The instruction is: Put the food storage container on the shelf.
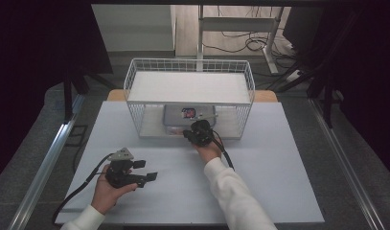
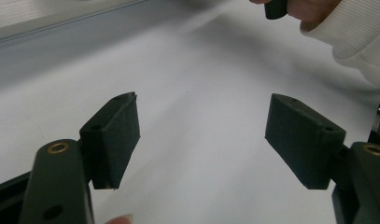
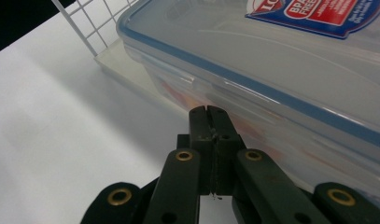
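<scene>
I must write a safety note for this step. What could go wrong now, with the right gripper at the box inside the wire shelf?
1. The right gripper is shut, its tips at the side of the lidded plastic box, gripping nothing; it may just push the box deeper.
2. The wire shelf could catch the gripper or cable.
3. The left gripper, open, steadies nothing.

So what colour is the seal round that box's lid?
Blue, on a clear box; it shows best in the right gripper view.
</scene>
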Available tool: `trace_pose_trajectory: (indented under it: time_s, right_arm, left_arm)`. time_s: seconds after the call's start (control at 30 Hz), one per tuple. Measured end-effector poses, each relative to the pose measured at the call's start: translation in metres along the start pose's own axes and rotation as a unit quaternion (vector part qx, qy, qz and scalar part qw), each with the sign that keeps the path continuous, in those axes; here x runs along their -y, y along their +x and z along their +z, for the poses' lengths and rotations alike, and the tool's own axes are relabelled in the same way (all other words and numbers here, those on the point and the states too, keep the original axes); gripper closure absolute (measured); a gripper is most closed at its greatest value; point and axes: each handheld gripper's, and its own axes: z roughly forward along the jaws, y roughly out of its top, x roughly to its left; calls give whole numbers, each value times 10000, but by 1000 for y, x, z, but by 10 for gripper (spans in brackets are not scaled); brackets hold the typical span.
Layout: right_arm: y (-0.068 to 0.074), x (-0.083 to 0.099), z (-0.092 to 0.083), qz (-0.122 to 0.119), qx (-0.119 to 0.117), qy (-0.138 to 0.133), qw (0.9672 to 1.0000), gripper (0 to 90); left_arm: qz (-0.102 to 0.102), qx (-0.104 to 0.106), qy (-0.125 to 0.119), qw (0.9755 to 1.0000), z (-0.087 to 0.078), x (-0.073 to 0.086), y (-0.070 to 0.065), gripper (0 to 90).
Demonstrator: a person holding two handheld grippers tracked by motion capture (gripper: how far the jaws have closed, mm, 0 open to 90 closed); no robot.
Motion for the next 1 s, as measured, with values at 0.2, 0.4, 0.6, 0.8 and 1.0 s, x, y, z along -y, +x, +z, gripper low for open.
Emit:
trace_pose_trajectory:
  time_s: [0.2, 0.4, 0.6, 0.8, 1.0]
  right_arm:
    - [5, 7, -35, -310, -88, -53, 9995, 889]
    - [3, 29, -84, -553, -130, 4, 9984, 889]
    - [-1, 59, -128, -719, -253, 54, 9971, 886]
    - [-9, 80, -150, -737, -342, 14, 9967, 536]
    - [-3, 79, -149, -717, -378, -35, 9967, 311]
  left_arm:
    - [65, -65, 26, 10000, -1, 2, -2, 256]
    - [17, -69, 11, 10000, -2, 2, -4, 256]
    - [-2, -79, 30, 10000, -1, 2, -3, 254]
    - [-32, -83, -6, 10000, 0, 1, -1, 253]
    - [-58, -90, -32, 9999, -1, 0, 0, 252]
